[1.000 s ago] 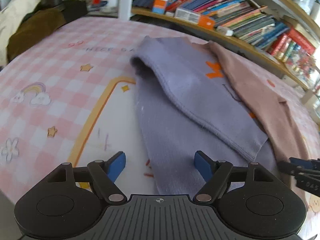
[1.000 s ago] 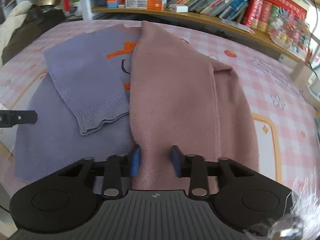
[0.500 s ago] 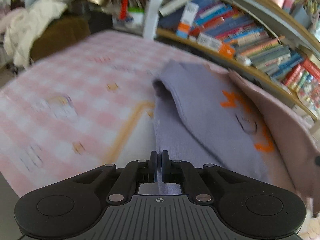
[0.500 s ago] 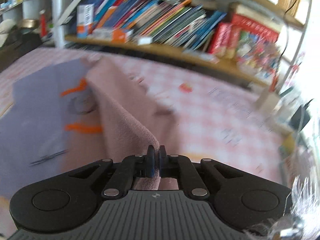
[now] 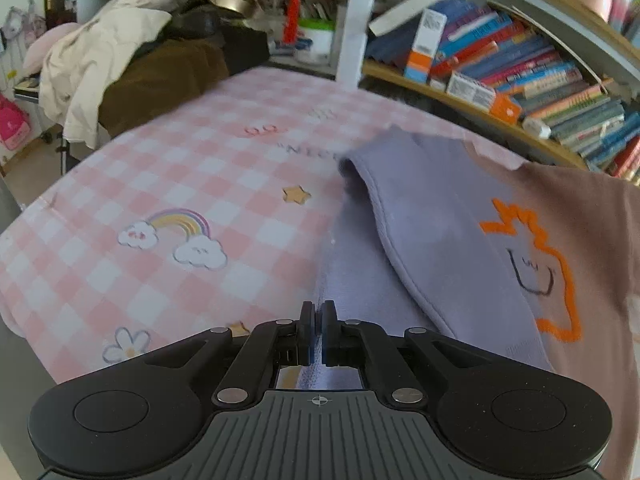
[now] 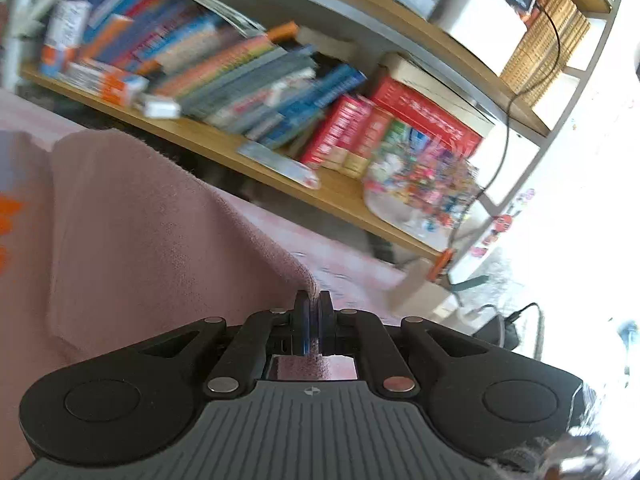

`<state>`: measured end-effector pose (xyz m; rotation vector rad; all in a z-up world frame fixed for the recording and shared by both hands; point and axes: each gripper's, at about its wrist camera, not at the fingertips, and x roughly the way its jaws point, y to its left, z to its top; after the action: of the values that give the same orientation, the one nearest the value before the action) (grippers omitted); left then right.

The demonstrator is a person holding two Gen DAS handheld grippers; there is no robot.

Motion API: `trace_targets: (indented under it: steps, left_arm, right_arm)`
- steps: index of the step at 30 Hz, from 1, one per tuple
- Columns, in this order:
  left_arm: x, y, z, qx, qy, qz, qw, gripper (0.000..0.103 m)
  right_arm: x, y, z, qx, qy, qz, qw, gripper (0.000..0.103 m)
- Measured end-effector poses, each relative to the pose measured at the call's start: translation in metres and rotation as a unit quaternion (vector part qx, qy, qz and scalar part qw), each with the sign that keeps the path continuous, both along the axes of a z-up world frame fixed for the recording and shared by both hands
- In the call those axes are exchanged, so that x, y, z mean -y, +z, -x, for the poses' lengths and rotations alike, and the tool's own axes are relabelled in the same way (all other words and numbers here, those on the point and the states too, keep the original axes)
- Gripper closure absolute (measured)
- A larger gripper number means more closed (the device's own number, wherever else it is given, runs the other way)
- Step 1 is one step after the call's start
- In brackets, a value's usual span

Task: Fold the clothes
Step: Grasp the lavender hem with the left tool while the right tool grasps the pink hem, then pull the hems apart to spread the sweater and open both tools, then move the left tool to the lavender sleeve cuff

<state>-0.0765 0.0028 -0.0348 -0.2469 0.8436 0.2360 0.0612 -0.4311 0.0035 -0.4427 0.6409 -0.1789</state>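
The sweater is lying on the pink checked bed, lilac on its left half and dusty pink on its right, with its collar end toward the bookshelf at the bed's far edge and its hem end toward you. Its long axis is running from you toward the shelf, so both ends you are holding are the near ones, and the fold looks set to travel away from you along that axis.

You are pinching the lilac hem corner with the left hand-held gripper, its blue pads clenched on the fabric, near the bed's front edge. A lilac sleeve is lying folded across the body just to the right of that grip, beside the orange outline drawing.

You are holding the pink hem corner with the right hand-held gripper, also clamped tight on cloth, and the pink half is rising from it like a tent. This hand appears higher than the left, judging by its upward tilt.

The left view is showing you the bed surface, the sleeve and the drawing. The right view, blurred, is showing mostly shelf and books, and almost none of the bed.
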Motion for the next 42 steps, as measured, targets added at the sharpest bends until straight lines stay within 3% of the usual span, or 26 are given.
trace_targets:
  steps: [6,10,12,13,18,24,28,32,36,42]
  left_arm:
    - [0.004,-0.004,0.001,-0.015,-0.012,0.000,0.9998,0.101]
    - [0.008,-0.006,0.002,-0.021,-0.018,-0.005,0.9996,0.101]
    - [0.008,-0.006,0.002,-0.022,-0.019,-0.005,0.9996,0.101]
    - [0.008,-0.006,0.002,-0.022,-0.018,-0.005,0.9996,0.101]
    - [0.012,-0.004,0.000,-0.021,-0.027,-0.025,0.9991,0.101]
    - [0.021,-0.001,-0.002,-0.018,-0.046,-0.061,0.9969,0.098]
    - [0.029,0.003,-0.004,-0.014,-0.060,-0.090,0.9940,0.094]
    - [0.056,0.023,-0.003,0.035,-0.101,-0.157,0.9819,0.087]
    - [0.092,0.032,-0.006,0.077,-0.176,-0.151,0.9696,0.086]
    - [0.151,0.010,-0.025,0.055,-0.275,-0.162,0.9459,0.086]
  right_arm:
    - [0.022,-0.020,-0.051,-0.023,-0.042,0.035,0.998,0.099]
    - [0.028,-0.033,-0.071,-0.041,-0.056,0.033,0.997,0.097]
    - [0.025,-0.037,-0.073,-0.036,-0.063,0.042,0.996,0.084]
    - [0.022,-0.035,-0.072,-0.030,-0.064,0.040,0.997,0.068]
    - [0.005,-0.013,-0.034,-0.002,-0.017,-0.060,0.998,0.064]
    - [-0.042,-0.015,0.040,-0.051,0.085,-0.151,0.983,0.064]
    - [-0.057,-0.023,0.068,-0.076,0.094,-0.174,0.977,0.064]
    - [-0.073,-0.031,0.095,-0.102,0.103,-0.196,0.970,0.064]
    - [-0.081,-0.042,0.118,-0.123,0.124,-0.198,0.964,0.065]
    - [-0.086,-0.053,0.132,-0.138,0.148,-0.177,0.963,0.066]
